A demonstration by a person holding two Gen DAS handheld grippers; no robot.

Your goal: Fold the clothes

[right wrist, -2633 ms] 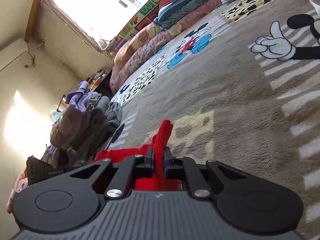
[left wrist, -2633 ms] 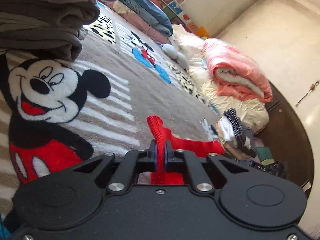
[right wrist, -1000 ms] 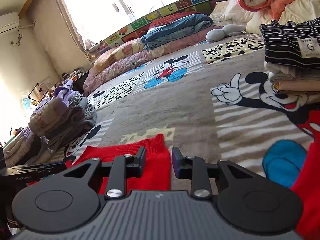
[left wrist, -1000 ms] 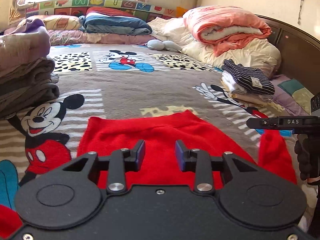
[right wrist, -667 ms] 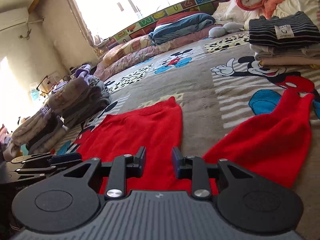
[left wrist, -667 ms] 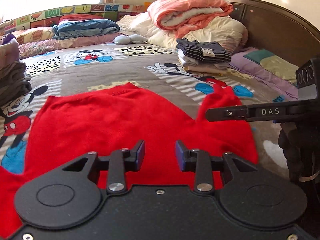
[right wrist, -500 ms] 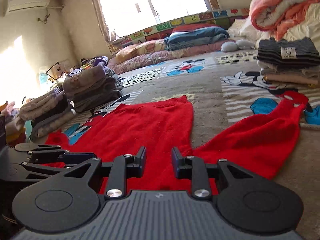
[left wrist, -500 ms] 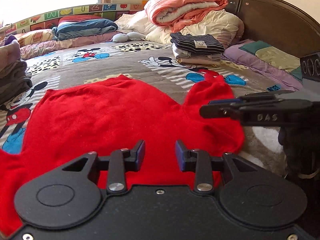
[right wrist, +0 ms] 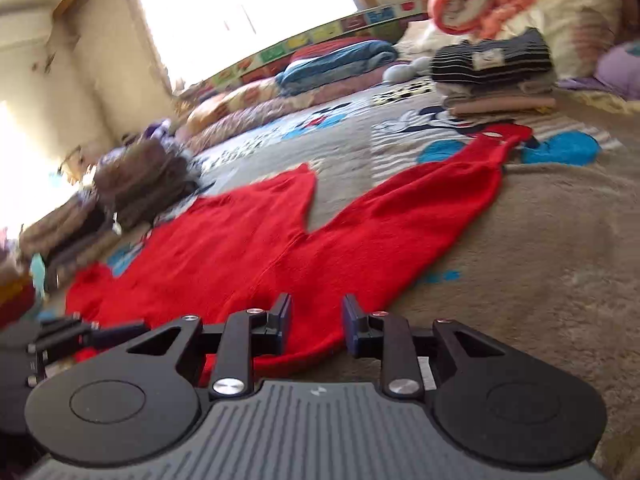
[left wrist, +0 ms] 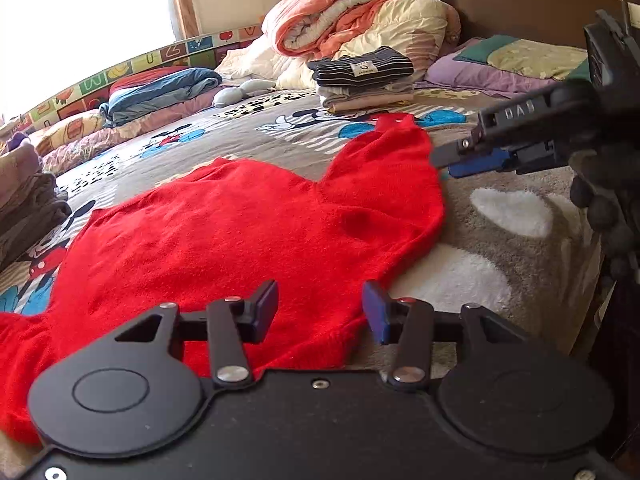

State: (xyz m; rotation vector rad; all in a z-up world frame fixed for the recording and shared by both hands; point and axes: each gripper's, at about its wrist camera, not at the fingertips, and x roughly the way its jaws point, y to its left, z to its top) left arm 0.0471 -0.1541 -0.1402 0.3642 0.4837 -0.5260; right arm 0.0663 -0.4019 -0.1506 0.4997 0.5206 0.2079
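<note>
A red sweater [left wrist: 224, 236] lies spread flat on the Mickey Mouse blanket [left wrist: 500, 216], one sleeve stretching toward the far right. It also shows in the right wrist view [right wrist: 256, 240]. My left gripper [left wrist: 320, 308] is open and empty just above the sweater's near edge. My right gripper [right wrist: 315, 318] is open and empty over the near edge by the sleeve. The right gripper also shows in the left wrist view [left wrist: 476, 156], at the sleeve's right side. The left gripper shows at the lower left of the right wrist view [right wrist: 116, 330].
A stack of folded clothes topped by a striped garment [left wrist: 364, 68] stands beyond the sleeve. Piled brown and purple clothes [right wrist: 140, 176] lie at the left. Rolled quilts [left wrist: 344, 12] and pillows [left wrist: 160, 88] line the bed's far side, with a dark headboard [left wrist: 520, 4].
Both grippers let go of the sweater and opened. They drew back toward the bed's near edge, so the whole sweater now lies spread out in front of them.
</note>
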